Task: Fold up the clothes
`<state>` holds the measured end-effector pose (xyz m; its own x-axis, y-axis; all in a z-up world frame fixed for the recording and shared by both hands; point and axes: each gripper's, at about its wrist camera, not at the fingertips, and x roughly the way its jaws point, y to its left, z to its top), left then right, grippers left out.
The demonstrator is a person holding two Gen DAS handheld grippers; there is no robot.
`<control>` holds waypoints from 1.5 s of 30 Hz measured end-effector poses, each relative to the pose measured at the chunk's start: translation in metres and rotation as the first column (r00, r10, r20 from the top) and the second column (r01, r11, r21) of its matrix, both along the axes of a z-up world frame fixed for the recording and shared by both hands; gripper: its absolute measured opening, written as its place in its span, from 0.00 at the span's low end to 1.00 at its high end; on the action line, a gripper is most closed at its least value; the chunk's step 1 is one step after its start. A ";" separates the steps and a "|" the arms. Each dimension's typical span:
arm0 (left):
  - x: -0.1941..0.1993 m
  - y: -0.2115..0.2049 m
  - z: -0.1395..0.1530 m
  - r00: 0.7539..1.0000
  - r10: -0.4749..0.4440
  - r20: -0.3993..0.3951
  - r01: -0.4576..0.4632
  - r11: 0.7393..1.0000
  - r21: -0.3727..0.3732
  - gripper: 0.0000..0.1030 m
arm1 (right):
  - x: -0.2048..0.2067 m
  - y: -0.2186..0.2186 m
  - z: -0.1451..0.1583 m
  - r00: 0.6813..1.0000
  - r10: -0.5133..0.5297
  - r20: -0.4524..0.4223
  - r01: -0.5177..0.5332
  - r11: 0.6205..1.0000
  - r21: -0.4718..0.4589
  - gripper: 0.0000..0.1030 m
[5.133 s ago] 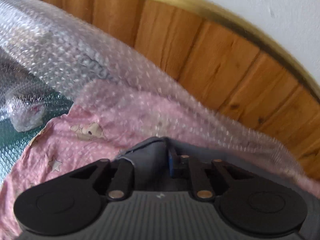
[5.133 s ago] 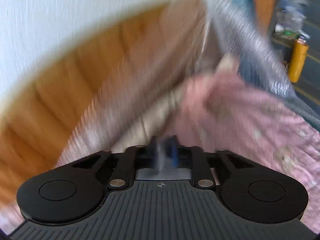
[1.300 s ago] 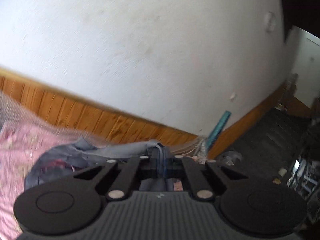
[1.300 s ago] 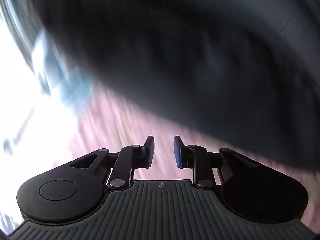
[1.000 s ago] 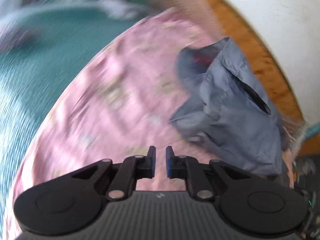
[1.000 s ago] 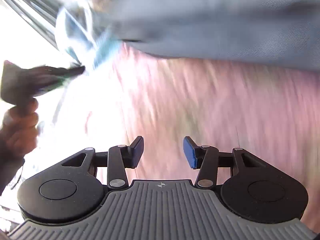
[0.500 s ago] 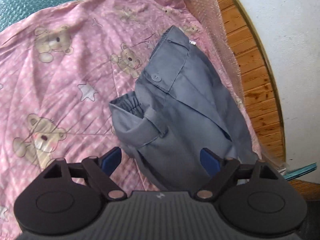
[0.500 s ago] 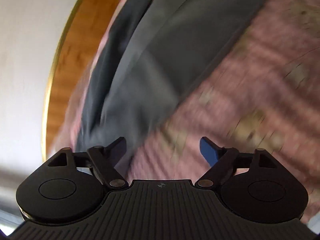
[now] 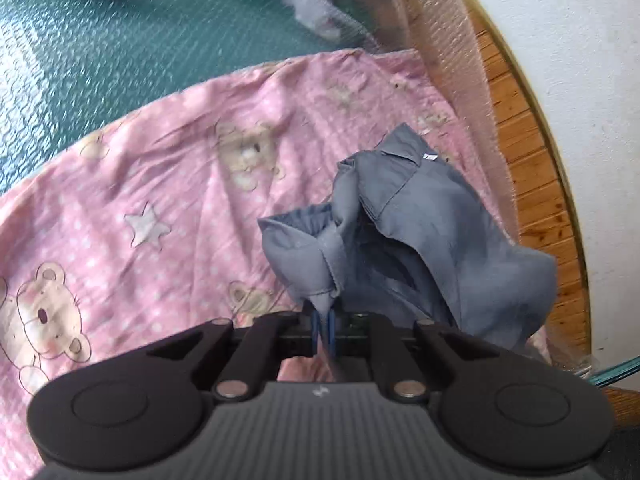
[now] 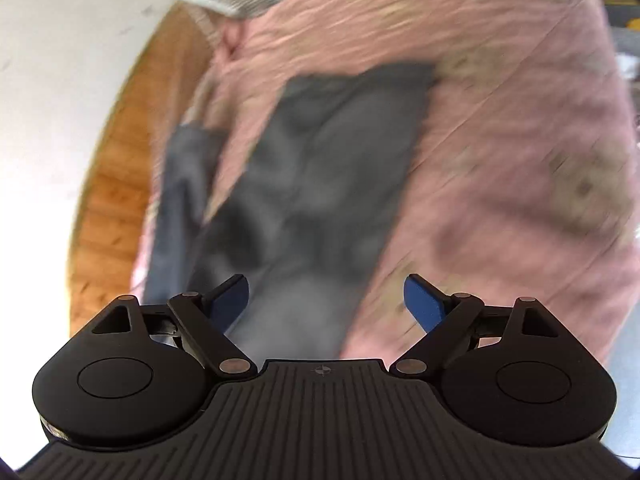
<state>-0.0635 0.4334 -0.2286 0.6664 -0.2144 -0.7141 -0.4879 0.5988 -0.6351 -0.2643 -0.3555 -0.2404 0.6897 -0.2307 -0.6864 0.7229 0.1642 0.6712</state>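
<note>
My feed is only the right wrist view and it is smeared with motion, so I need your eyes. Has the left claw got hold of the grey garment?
Observer: Yes. The left claw is shut on a bunched corner of the grey garment.
Operator: Is the cloth flat there?
Observer: No, it is crumpled and lifted into a peak above the pink bear-print sheet.
Operator: What lies past the sheet?
Observer: A teal surface under bubble wrap.

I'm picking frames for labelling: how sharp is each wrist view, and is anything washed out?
Left wrist view: mostly sharp, the grey trousers and pink bear sheet read clearly, with fisheye bending at the edges. Right wrist view: heavy motion blur smears trousers and sheet, only the right gripper is crisp, and the white wall is overexposed.
</note>
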 end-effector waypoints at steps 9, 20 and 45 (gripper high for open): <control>0.044 -0.025 0.004 0.998 0.057 -0.027 -0.054 0.996 0.077 0.45 | 0.013 -0.071 -0.014 0.997 -0.055 -0.059 0.051 0.996 -0.076 0.81; 0.007 -0.033 0.049 0.995 -0.081 0.056 0.074 0.990 0.118 0.03 | 0.024 -0.094 0.086 0.993 0.061 -0.097 -0.089 0.947 -0.309 0.00; 0.029 -0.047 0.094 1.000 -0.010 0.000 0.010 0.969 0.246 0.52 | 0.330 -0.124 0.127 0.843 0.389 -0.372 -0.500 0.822 -0.273 0.76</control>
<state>-0.0343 0.3866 -0.1348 0.6659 -0.0391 -0.7451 -0.4805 0.7415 -0.4683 0.0660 -0.4800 -0.1133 0.5600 -0.2068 -0.8023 0.6610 0.6953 0.2822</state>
